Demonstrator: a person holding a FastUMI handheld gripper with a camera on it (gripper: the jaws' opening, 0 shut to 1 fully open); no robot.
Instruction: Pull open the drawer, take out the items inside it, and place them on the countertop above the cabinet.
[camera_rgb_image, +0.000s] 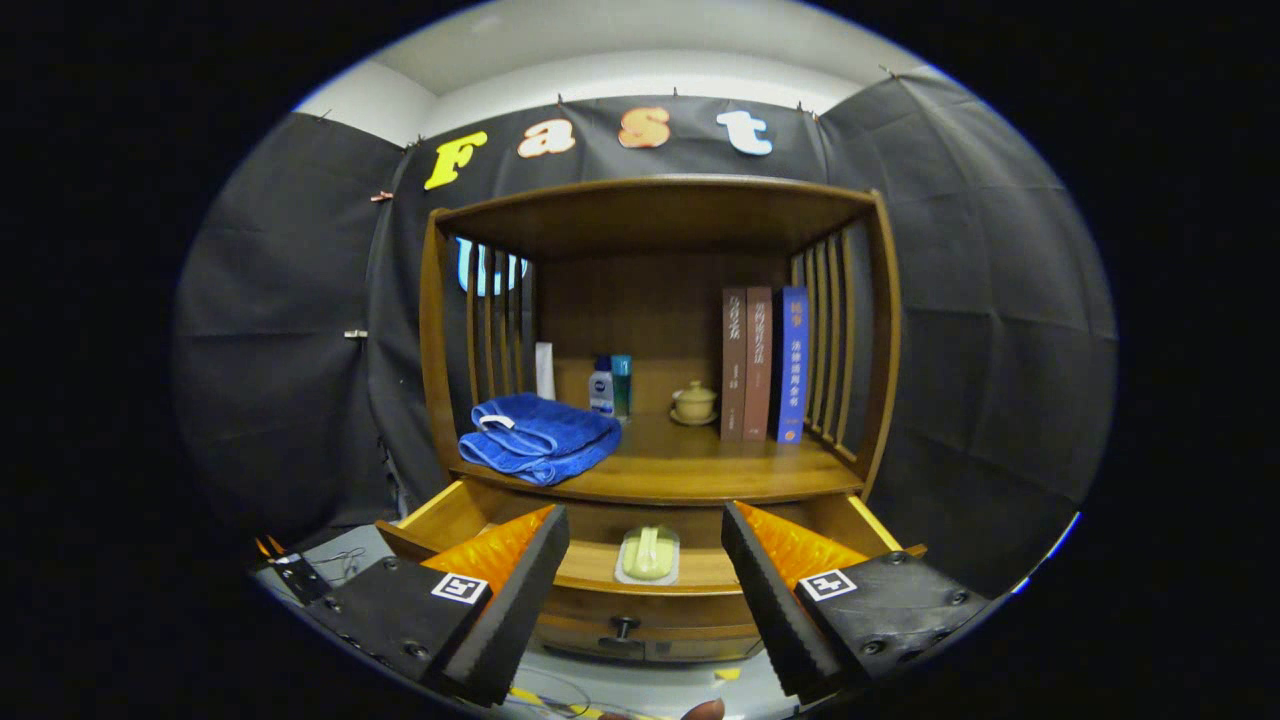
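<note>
The wooden drawer (660, 572) stands pulled out below the cabinet's countertop (700, 465). Inside it lies a pale green item in a clear tray (648, 554), between and just beyond my fingers. My gripper (645, 540) hovers open above the drawer's front, with nothing between its fingers. The left finger (520, 575) and right finger (765, 585) have dark ribbed pads and orange backs. The drawer's dark knob (625, 628) shows low between the fingers. The fingers hide the drawer's left and right parts.
A folded blue towel (540, 435) lies on the countertop's left. Behind it stand a white tube (545, 370), two small bottles (611, 386) and a lidded cup on a saucer (694, 403). Three books (765, 365) stand at the right. Slatted side walls enclose the shelf.
</note>
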